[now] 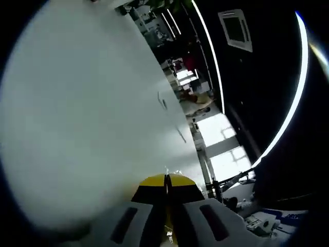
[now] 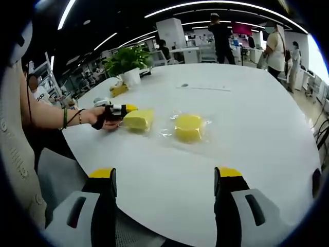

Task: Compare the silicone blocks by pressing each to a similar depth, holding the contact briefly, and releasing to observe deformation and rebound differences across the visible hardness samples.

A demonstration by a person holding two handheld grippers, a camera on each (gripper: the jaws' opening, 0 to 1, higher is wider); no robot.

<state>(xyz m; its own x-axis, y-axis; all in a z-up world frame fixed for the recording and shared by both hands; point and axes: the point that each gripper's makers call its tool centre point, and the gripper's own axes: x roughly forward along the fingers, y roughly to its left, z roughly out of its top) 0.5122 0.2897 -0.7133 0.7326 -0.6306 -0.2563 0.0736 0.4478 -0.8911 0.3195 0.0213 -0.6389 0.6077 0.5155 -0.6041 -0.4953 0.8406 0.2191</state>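
1. The square silicone block (image 2: pixel 138 119) lies on the white tabletop (image 2: pixel 247 134), wrapped in clear film. In the right gripper view it is to the left of centre and well ahead of my right jaws. Its long side runs about left to right in that view.
2. The round silicone block (image 2: pixel 188 127) lies near it on the right, also in film. The two blocks are apart and do not touch each other.
3. My left gripper (image 2: pixel 119 109) comes in from the left of this view, held in my hand (image 2: pixel 105 119). Its yellow tip is just beside the left edge of the square block, perhaps touching it; I cannot tell if it is pressing.
4. In the left gripper view the left jaws are clenched together, tips meeting, and they point along the tabletop.
5. My right gripper (image 2: pixel 165 180) hangs back over the near edge of the tabletop with the jaws released wide and nothing between them.
6. I judge that the left hand is the nearer one to the square block, so the press belongs to it. The round block is straight ahead of my right jaws.
7. A potted plant (image 2: pixel 127 60) stands far behind the blocks.
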